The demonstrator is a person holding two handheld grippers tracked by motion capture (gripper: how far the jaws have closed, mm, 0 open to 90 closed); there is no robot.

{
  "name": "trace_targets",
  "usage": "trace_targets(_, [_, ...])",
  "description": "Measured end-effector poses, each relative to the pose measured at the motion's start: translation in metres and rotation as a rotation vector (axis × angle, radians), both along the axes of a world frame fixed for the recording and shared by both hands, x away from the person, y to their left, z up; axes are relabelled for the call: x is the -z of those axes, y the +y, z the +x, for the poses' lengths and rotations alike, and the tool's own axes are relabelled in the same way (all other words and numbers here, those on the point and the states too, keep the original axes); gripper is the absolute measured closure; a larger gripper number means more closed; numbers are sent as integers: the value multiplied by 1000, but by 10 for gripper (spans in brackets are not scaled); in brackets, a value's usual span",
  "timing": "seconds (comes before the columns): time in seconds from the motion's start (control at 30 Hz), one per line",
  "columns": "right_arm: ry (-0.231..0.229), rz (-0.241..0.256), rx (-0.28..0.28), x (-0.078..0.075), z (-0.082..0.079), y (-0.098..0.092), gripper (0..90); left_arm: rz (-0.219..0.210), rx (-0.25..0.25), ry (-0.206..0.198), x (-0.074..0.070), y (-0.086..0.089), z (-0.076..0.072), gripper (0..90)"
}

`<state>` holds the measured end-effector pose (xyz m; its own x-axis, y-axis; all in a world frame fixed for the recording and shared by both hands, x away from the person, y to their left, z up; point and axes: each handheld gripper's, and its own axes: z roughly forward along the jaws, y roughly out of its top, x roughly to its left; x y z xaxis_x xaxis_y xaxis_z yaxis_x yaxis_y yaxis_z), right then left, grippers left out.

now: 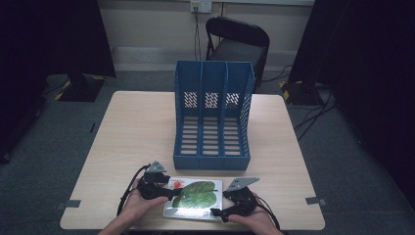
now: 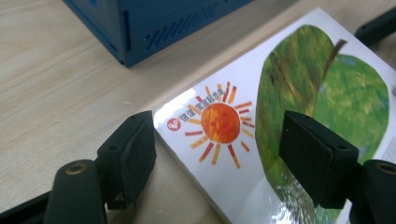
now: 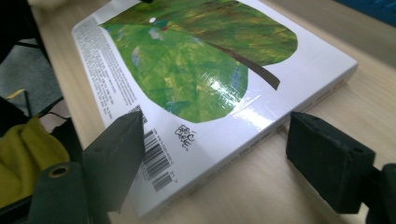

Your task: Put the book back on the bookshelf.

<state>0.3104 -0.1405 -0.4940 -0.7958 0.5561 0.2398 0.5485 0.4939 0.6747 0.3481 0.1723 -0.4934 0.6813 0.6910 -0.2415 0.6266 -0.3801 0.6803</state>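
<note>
Book: a white book with a big green leaf and an orange sun on its cover lies flat on the table, at the near edge, just in front of the blue file holder and apart from it.
Book up close: in the left gripper view the book shows its sun corner; in the right gripper view the book shows its barcode corner and its spine.
Left gripper: the left gripper sits at the book's left end, on the sun side, held in the person's left hand.
Left gripper state: in its own view the left gripper is spread wide, one jaw over bare table just off the book's corner, the other above the leaf; neither pinches the book.
Right gripper: the right gripper is at the book's right near corner, held in the right hand.
Right gripper state: the right gripper is spread too, one jaw above the barcode, the other over bare table past the spine; whether either touches the book I cannot tell.
File holder: it stands upright behind the book, mid-table, three slots open toward the person.
</note>
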Motion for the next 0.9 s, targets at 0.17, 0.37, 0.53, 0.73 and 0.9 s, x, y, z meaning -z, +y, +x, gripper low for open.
trace_targets(0.17, [-10, -3, -12, 0, -2, 3, 194, -10, -18, 12, 0, 2, 2, 280])
trace_targets(0.37, [-8, 1, -8, 1, -1, 3, 195, -125, -70, 90, 1, 14, 7, 349])
trace_targets(0.53, [7, 15, 2, 1, 1, 3, 193, -156, -82, 109, -1, 18, 7, 363])
trace_targets(0.73, [-8, 4, 1, 1, 0, 4, 187, -208, -91, 118, -5, 23, 8, 371])
trace_targets(0.9, [-9, 3, 3, 1, 0, 5, 181, -272, -98, 118, -10, 29, 8, 407])
